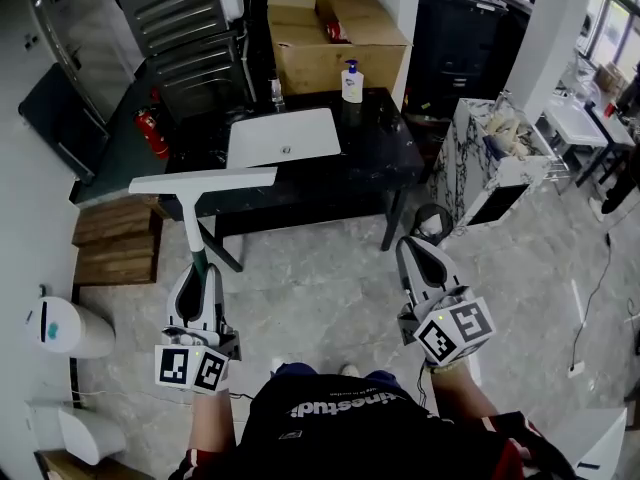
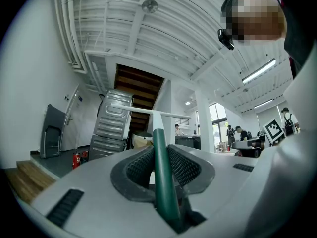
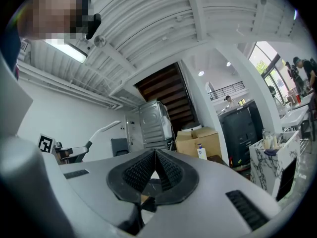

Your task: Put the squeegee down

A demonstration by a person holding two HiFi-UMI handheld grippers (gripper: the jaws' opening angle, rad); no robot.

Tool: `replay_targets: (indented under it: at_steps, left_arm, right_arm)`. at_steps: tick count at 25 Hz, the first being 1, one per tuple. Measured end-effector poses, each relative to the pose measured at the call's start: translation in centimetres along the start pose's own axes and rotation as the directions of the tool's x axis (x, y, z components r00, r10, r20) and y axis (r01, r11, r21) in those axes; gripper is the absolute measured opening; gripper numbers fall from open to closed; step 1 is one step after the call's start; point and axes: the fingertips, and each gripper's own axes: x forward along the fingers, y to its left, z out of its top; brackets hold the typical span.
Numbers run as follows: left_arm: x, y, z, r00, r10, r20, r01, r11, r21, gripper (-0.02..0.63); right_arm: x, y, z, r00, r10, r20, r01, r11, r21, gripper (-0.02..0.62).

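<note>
A squeegee point(image 1: 195, 196) with a white blade and a white-and-green handle is held out in front of me, its blade level over the near left edge of the black table point(image 1: 385, 163). My left gripper point(image 1: 198, 271) is shut on the green handle point(image 2: 162, 177), which runs up between the ribbed pads. The right gripper point(image 1: 413, 251) hangs over the floor to the right of the table's leg, its jaws shut with nothing between them. In the right gripper view the pads point(image 3: 155, 158) meet at their tips.
The black table carries a white sink basin point(image 1: 283, 136), a soap pump bottle point(image 1: 352, 82) and a small bottle point(image 1: 276, 92). Cardboard boxes point(image 1: 335, 38) stand behind it. Wooden steps point(image 1: 115, 238) and a red fire extinguisher point(image 1: 152, 133) are at the left, a marble-patterned stand point(image 1: 500, 163) at the right.
</note>
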Motion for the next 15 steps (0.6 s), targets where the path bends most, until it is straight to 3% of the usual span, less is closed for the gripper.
replay_targets:
  at_steps: [6,15]
  left_arm:
    - [2.2,1.2,-1.5,0.999,0.041,-0.018,-0.041,0.999,0.014,0.1]
    - [11.6,10.0,-5.0,0.998,0.054,-0.01,-0.054,0.998,-0.021,0.1]
  right_arm:
    - [3.5,-2.1,-1.7,0.999,0.037,-0.02,-0.037,0.999,0.027,0.038]
    - [16.8,-3.1,-3.5,0.997,0.059,-0.045,-0.059,0.998,0.002,0.04]
